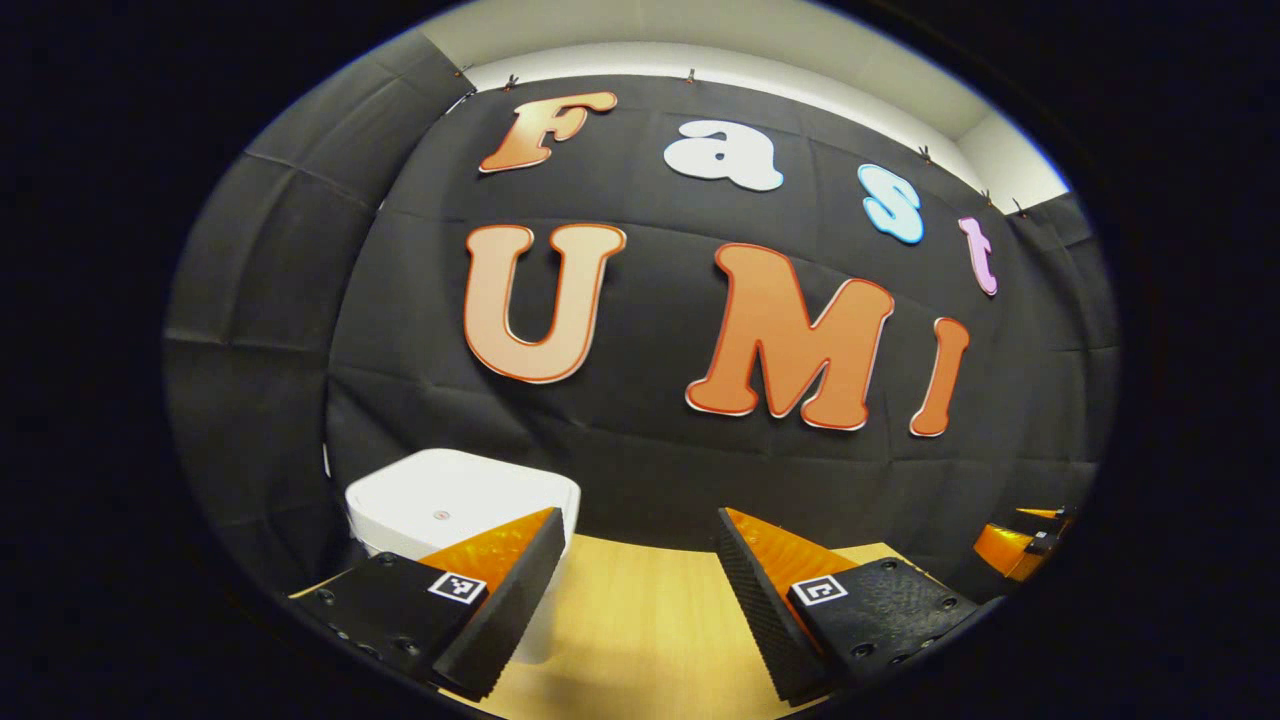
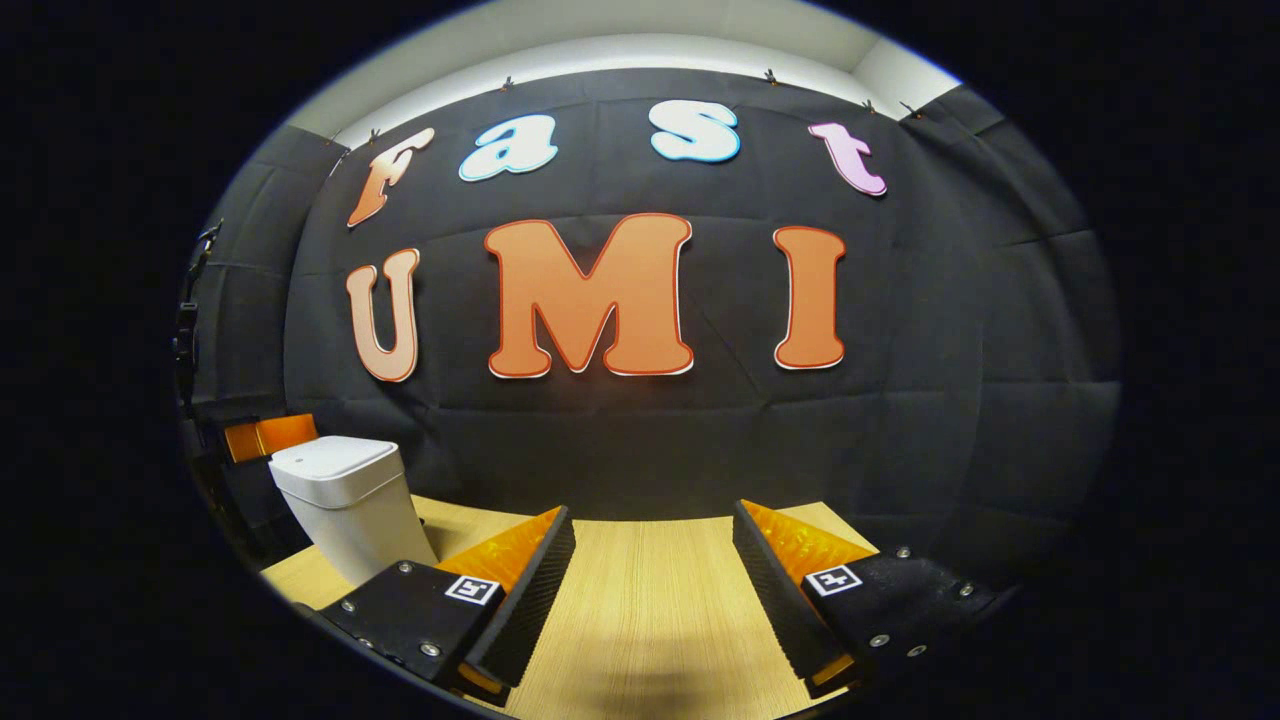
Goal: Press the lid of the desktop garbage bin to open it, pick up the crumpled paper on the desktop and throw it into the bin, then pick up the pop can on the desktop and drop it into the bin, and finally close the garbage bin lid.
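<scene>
The white desktop bin (image 1: 455, 500) stands on the wooden table just ahead of my left gripper (image 1: 640, 520), slightly to its left, with its lid down flat. The left gripper is open, with nothing between its fingers, and its left finger (image 1: 500, 590) overlaps the bin's front. In the right gripper view the same bin (image 2: 345, 500) stands at the far left, lid shut. My right gripper (image 2: 652, 512) hovers open over bare table, well to the right of the bin.
The light wooden table (image 1: 630, 620) runs back to the black cloth wall. The right gripper (image 1: 1020, 545) peeks in at the right edge of the left gripper view. The left gripper (image 2: 265, 437) sits behind the bin in the right gripper view.
</scene>
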Tool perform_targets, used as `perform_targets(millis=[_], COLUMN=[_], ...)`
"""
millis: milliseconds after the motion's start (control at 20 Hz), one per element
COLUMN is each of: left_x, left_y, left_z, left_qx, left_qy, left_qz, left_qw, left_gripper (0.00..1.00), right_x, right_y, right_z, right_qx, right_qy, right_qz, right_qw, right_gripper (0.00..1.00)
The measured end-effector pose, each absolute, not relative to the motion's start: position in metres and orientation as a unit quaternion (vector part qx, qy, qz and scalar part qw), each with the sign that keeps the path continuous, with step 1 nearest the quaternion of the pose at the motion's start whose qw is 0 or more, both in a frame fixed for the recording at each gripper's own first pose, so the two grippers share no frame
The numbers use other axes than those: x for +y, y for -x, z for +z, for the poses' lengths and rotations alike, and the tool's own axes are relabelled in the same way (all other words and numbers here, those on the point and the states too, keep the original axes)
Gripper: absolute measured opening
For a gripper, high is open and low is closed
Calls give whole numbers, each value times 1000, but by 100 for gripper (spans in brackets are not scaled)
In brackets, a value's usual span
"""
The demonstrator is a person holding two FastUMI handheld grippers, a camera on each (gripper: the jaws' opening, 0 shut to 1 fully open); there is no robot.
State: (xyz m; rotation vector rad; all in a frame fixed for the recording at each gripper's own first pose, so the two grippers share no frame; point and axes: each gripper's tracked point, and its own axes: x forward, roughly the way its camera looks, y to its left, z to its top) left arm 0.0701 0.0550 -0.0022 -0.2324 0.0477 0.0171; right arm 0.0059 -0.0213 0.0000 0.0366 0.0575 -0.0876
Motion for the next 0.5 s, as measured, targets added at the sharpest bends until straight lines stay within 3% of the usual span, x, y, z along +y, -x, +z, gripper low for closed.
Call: perform_targets(millis=[500], left_x=[-52], left_y=[-41], left_z=[-36], left_qx=[31], left_qy=[27], left_qz=[-56], left_qw=[998], left_gripper=[95], right_x=[5], right_y=[1], right_z=[-24], right_qx=[50], right_qy=[7], right_qz=[12], right_qw=[999], right_gripper=[95])
